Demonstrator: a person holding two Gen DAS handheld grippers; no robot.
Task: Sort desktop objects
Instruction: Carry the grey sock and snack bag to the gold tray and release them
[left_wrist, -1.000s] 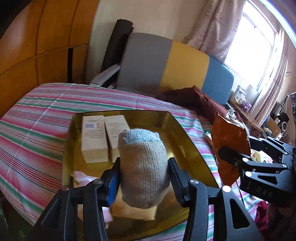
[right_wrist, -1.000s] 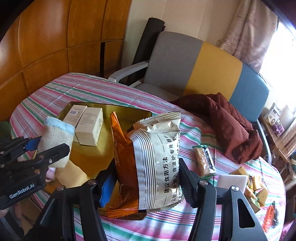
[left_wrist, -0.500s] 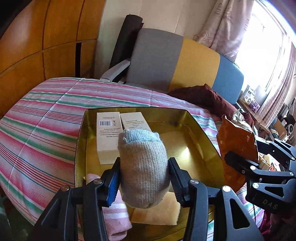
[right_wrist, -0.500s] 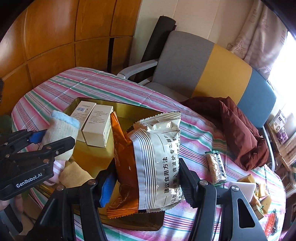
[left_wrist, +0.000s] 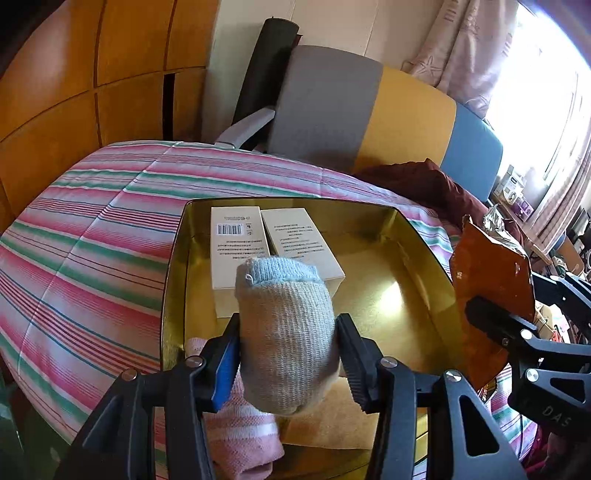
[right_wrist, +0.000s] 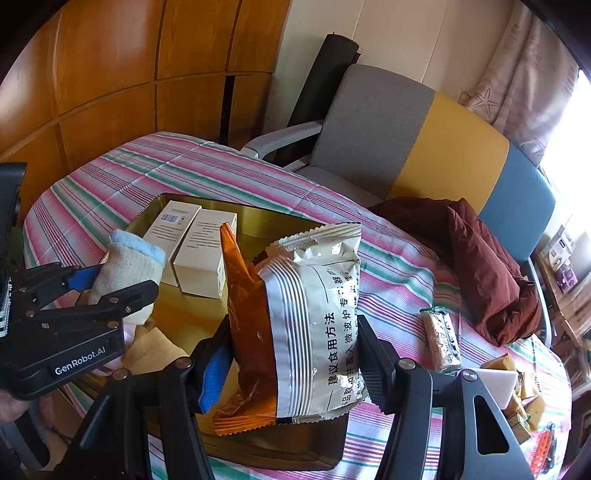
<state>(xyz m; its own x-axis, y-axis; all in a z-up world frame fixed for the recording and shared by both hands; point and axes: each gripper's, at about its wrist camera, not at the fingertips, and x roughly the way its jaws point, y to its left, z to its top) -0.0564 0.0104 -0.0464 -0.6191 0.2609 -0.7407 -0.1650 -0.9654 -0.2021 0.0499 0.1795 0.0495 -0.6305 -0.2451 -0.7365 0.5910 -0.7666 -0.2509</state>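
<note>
Striped tablecloth (left_wrist: 96, 258), gold tray (left_wrist: 417, 254): we sort.
Our left gripper (left_wrist: 288, 354) clamps a rolled sock (left_wrist: 286, 332); our right gripper (right_wrist: 295, 365) clamps a snack bag (right_wrist: 314, 325).

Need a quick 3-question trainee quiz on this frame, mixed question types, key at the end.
1. True or false: the left gripper is shut on a rolled sock.
2. Which item does the right gripper hold? A) a white box B) a snack bag C) a cereal bar
3. Fill in: the two white boxes lie side by side inside the ____ tin tray.

Key:
1. True. The jaws pinch the grey sock with the blue cuff above the tray.
2. B. The snack bag, orange and silver, stands clamped between the jaws; the cereal bar lies apart on the striped tablecloth.
3. Gold.
</note>
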